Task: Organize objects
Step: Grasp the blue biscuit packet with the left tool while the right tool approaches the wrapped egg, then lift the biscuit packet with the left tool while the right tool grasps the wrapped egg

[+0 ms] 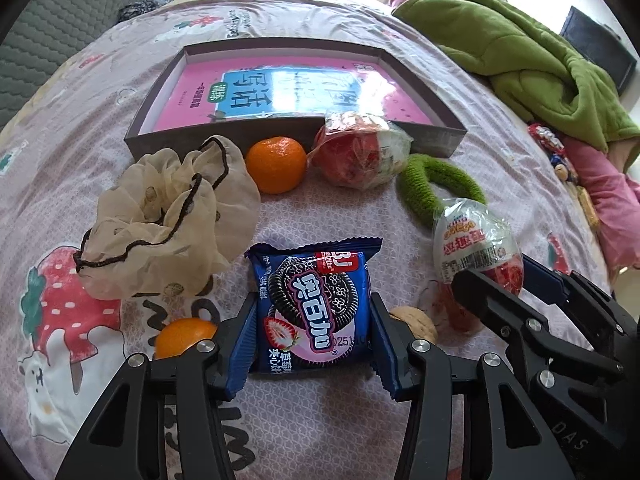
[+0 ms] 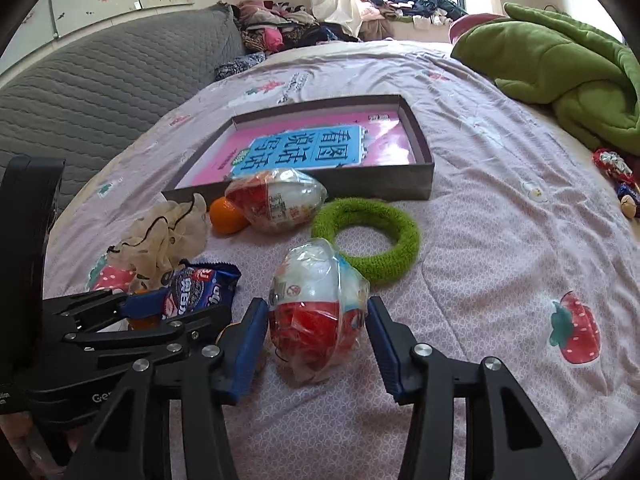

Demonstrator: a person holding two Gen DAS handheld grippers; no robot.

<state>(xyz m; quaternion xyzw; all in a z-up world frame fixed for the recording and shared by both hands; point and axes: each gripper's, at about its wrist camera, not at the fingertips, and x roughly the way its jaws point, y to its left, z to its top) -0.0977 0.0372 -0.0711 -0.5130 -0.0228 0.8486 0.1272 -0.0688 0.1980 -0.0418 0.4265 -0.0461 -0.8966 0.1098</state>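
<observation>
A blue cookie packet [image 1: 316,304] lies flat on the bedspread, and my left gripper [image 1: 314,344] is shut on it, blue pads pressing both side edges. A plastic-wrapped red-and-white toy egg [image 2: 316,312] stands between the pads of my right gripper [image 2: 318,344], which touch its wrapper on each side. From the left wrist view the same egg [image 1: 476,240] shows at the right, with the right gripper [image 1: 500,276] around its near end. The left gripper [image 2: 160,312] and cookie packet [image 2: 200,288] appear at the left of the right wrist view.
A shallow grey box [image 1: 296,132] holding a pink book [image 1: 280,88] lies beyond. Before it: a tangerine [image 1: 276,164], a second wrapped egg [image 1: 360,156], a green knitted ring [image 1: 436,184], a cream scrunchie [image 1: 168,216]. Another orange [image 1: 184,336] and a walnut [image 1: 416,322] flank my left fingers. A green blanket [image 1: 520,52] lies far right.
</observation>
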